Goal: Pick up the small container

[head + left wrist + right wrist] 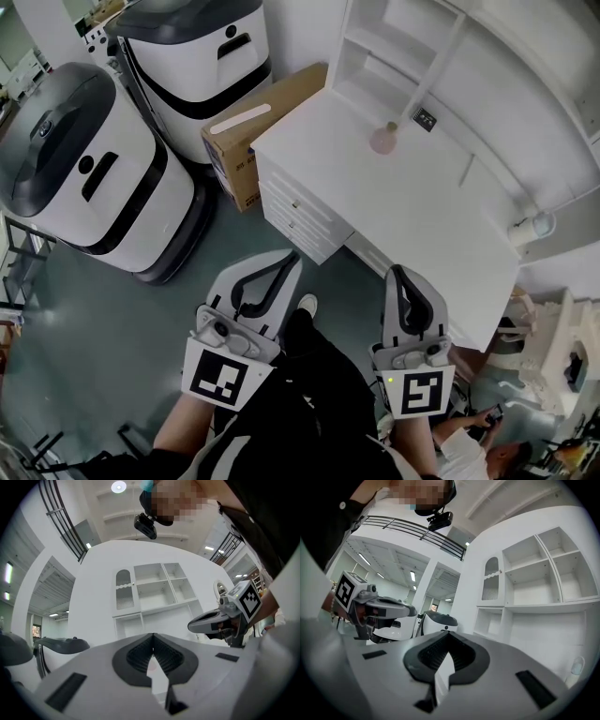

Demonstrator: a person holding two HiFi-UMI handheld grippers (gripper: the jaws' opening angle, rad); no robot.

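2 closed grippers point(291, 255) point(396, 272) side by side

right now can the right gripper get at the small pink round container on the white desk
Probably yes, but not yet. The white desk is bare between the right gripper and the small pink round container, so nothing blocks it. But its jaws are shut and it hangs well short.

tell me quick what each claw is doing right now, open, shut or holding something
left claw: closed, jaws together, holding nothing
right claw: closed, jaws together, holding nothing
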